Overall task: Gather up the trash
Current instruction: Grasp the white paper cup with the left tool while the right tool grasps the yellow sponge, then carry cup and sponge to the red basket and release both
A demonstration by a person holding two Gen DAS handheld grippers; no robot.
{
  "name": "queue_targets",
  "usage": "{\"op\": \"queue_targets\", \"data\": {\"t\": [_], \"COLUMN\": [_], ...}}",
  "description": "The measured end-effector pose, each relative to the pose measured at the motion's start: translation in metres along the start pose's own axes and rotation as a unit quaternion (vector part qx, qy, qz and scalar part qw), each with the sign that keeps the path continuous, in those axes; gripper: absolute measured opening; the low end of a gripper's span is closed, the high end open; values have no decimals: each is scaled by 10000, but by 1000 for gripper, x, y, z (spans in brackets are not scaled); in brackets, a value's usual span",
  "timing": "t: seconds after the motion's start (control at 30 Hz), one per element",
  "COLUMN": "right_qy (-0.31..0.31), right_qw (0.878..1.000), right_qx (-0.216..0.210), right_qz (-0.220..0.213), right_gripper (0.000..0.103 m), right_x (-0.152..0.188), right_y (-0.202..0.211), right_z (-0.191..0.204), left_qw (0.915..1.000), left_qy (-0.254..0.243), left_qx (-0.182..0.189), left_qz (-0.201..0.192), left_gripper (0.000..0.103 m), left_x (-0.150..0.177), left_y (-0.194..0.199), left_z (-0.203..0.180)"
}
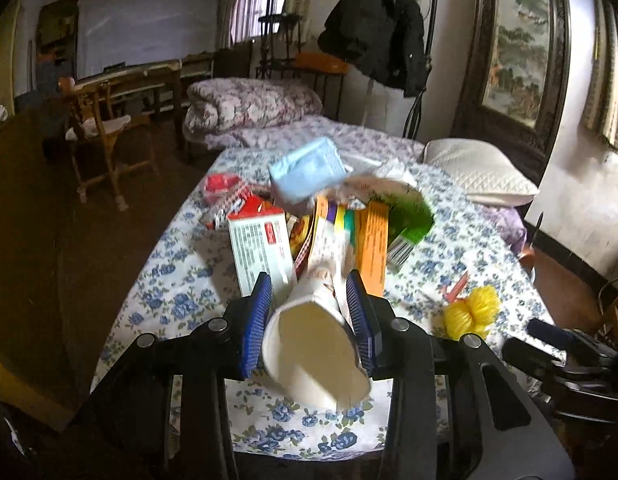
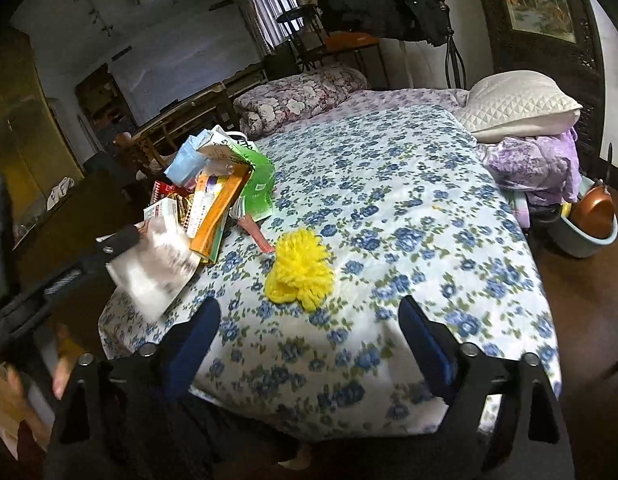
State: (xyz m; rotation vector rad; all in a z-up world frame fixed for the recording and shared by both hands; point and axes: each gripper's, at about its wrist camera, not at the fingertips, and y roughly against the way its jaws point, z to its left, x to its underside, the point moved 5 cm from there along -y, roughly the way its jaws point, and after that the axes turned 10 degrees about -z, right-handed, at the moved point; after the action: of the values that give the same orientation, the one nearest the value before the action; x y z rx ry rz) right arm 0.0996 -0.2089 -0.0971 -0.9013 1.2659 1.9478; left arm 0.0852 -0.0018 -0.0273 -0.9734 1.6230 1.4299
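Observation:
My left gripper (image 1: 311, 292) is shut on a white paper cup (image 1: 317, 344), held above the near edge of the flowered bed (image 1: 165, 288). The cup also shows blurred in the right wrist view (image 2: 157, 264). Behind it lies a pile of trash: a red-and-white box (image 1: 261, 248), an orange box (image 1: 373, 248), a green bag (image 1: 409, 216) and a light blue pack (image 1: 307, 174). The pile also shows in the right wrist view (image 2: 217, 192). A yellow pompom (image 2: 301, 272) and a pink piece (image 2: 257, 236) lie on the bed. My right gripper (image 2: 309, 328) is open and empty, just short of the pompom.
A white pillow (image 2: 517, 108) and purple cloth (image 2: 537, 168) lie at the head of the bed. A folded quilt (image 2: 297, 96) lies at the far end. A basin with a brown pan (image 2: 589, 220) stands on the floor to the right. A wooden chair (image 1: 101, 136) stands left.

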Motion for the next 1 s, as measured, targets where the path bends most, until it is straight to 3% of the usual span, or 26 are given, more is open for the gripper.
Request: {"op": "queue_targets", "data": {"t": [0.1, 0.23, 0.3, 0.37, 0.43, 0.47, 0.6, 1.0], "right_qy": [128, 111, 52, 32, -24, -90, -196, -65], "right_qw": [9999, 9998, 9998, 9998, 9998, 9998, 9997, 9981], "right_qx": [65, 148, 137, 155, 57, 17, -56, -132], "right_qz": [53, 98, 133, 139, 181, 151, -113, -602], "right_gripper": [75, 74, 74, 69, 42, 35, 32, 33], "right_x": [-2, -5, -5, -4, -2, -3, -11, -41], "right_y": [-17, -36, -44, -50, -54, -54, -39, 39], "right_z": [6, 8, 9, 10, 9, 8, 5, -3], "left_qw": [9998, 9998, 9995, 9991, 9983, 9981, 9989, 9990], "left_qy": [53, -107, -128, -114, -63, -1, 99, -60], "left_qx": [144, 29, 41, -19, 9, 48, 295, 353], "left_qz": [146, 162, 285, 403, 572, 616, 360, -279], "left_gripper": [39, 43, 65, 69, 69, 64, 46, 44], "left_x": [4, 16, 27, 39, 50, 53, 43, 5], "left_y": [-6, -8, -11, -16, -23, -25, -13, 42], "left_z": [-2, -4, -3, -1, 3, 5, 6, -5]}}
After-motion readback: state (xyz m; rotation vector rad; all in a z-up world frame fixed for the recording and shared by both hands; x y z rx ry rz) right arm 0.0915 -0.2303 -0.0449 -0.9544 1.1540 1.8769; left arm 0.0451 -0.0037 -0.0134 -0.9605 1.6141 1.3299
